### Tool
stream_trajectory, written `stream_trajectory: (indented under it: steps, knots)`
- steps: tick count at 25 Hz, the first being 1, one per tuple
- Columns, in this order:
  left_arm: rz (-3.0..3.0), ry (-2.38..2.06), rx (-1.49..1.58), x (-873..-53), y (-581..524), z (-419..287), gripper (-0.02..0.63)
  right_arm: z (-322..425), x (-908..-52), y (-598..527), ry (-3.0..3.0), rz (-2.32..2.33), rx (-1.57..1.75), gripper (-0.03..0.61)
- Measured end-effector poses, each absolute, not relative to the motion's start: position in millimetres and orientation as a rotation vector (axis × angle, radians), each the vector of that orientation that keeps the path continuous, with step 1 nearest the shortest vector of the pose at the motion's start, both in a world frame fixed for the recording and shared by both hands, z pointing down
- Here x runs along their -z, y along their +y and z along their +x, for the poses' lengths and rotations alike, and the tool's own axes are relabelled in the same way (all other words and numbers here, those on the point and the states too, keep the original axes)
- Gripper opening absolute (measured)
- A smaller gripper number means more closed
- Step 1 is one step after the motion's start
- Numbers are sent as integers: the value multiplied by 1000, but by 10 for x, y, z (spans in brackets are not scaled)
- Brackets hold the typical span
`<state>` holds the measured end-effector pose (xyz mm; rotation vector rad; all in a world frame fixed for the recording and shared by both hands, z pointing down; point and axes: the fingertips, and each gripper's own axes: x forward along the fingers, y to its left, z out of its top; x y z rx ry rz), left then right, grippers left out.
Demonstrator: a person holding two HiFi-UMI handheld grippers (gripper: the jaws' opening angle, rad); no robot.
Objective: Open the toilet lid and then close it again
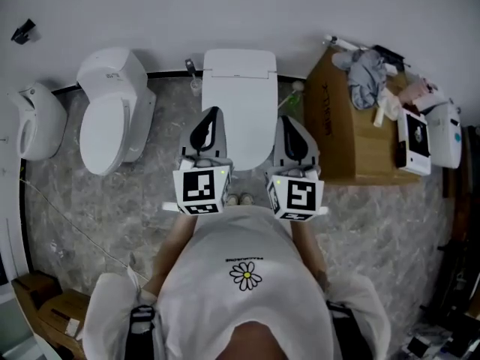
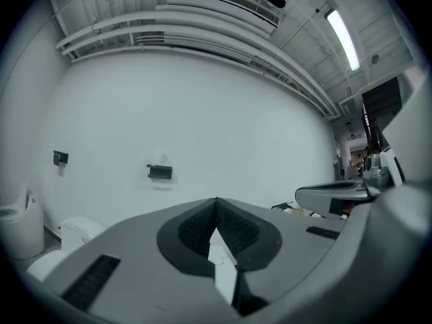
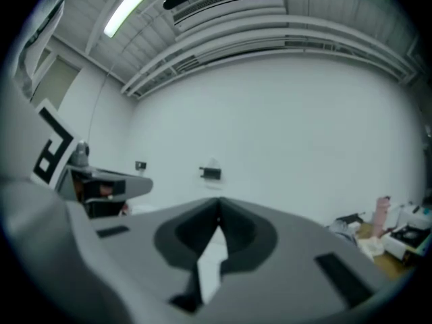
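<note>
White shirt [image 1: 244,306] in foreground. Left gripper [image 1: 211,112] and right gripper [image 1: 286,120], jaws together and empty, hover over the closed toilet lid [image 1: 240,107].

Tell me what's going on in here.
A person stands facing a toilet with a gripper in each hand. The left gripper and the right gripper are both shut and empty. They are held up side by side and point level at the white wall. Neither touches the toilet lid, which lies closed. A second toilet stands to the left, and a cardboard box to the right.
</note>
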<state>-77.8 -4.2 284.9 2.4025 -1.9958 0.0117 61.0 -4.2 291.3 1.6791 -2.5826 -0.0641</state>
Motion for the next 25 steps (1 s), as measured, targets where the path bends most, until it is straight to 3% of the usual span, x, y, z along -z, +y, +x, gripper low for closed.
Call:
stream_trajectory:
  steps: [25]
  knots:
    - [2427,-2041,25,-2654,34,-887,20,484,-2780,75,-2592,1622,127,31]
